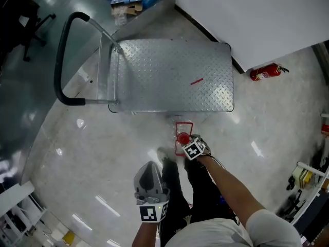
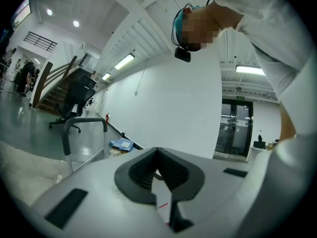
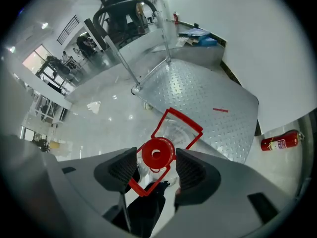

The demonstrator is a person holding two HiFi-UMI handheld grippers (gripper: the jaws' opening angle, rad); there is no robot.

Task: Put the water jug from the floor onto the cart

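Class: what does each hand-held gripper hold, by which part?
Nothing. The right hand-held gripper stands open around the water jug's red cap; the left hand-held gripper is shut, empty.

The flat silver metal cart (image 1: 169, 76) has a rough, embossed tread-plate deck with a dull sheen. Its handle's black grip (image 1: 60, 50) looks matt. The pale grey floor (image 1: 77, 153) is polished and glossy. The clear plastic water jug (image 3: 173, 130) bears a smooth red plastic cap (image 3: 157, 153).

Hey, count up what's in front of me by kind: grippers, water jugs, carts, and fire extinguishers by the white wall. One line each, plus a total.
left hand-held gripper and right hand-held gripper: 2
water jug: 1
cart: 1
fire extinguisher: 1
Total: 5
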